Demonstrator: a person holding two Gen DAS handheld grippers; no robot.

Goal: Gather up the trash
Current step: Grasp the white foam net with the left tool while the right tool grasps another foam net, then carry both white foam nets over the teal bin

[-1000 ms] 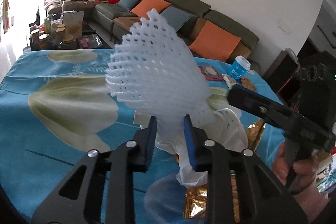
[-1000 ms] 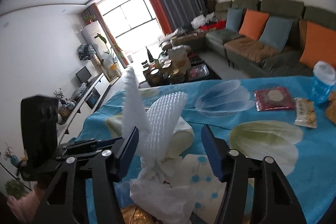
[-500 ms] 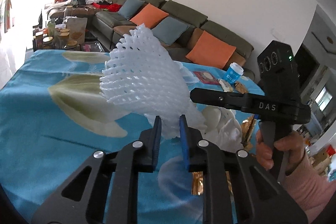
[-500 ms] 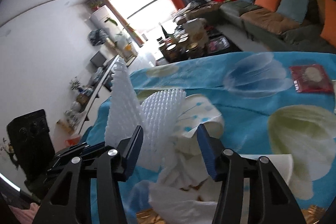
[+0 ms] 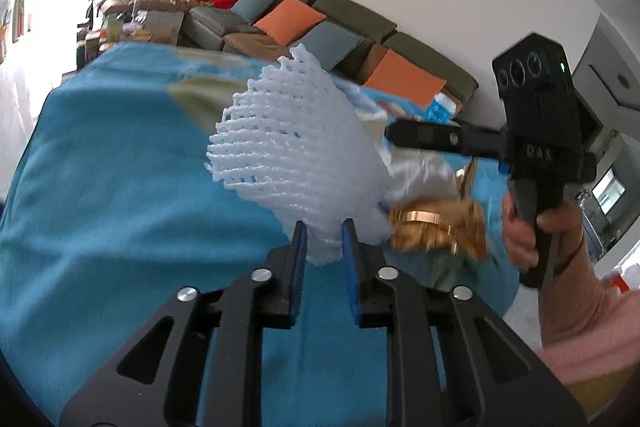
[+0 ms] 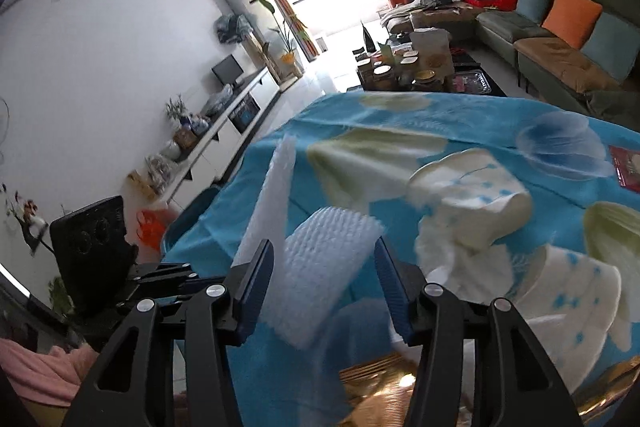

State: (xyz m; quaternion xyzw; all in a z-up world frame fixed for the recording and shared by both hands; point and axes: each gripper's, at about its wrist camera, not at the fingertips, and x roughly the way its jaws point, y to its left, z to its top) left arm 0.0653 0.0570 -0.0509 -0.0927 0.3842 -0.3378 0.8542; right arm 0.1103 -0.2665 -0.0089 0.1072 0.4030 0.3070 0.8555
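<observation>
On the right gripper's camera housing [image 5: 538, 115], seen from the left wrist view, the raised letters "DAS" can be read; the print on the blue-and-white cup [image 5: 442, 107] at the far end of the bench is too blurred to make out, and so is the label on the red packet [image 6: 627, 169] lying flat near the right edge of the right wrist view. The left gripper [image 5: 323, 241] is narrowed onto the base of a white foam net sleeve [image 5: 292, 155], its blue pads pressing the foam on both sides, and the sleeve fans out above the blue flowered cloth [image 5: 120, 207] that covers the bench. Just right of the sleeve lie crumpled white tissue [image 5: 424, 175] and a crushed gold foil wrapper [image 5: 440, 227]. The right gripper [image 6: 324, 281] stands half open, its jaws having just been closing, with a second piece of foam net [image 6: 320, 267] between them; whether the pads touch it cannot be told. A white paper cup with blue dots [image 6: 472, 195] lies on its side beyond it. The near left part of the cloth is bare, and the bench edge drops to the floor on the left, where a teal bin rim [image 6: 188, 219] shows.
</observation>
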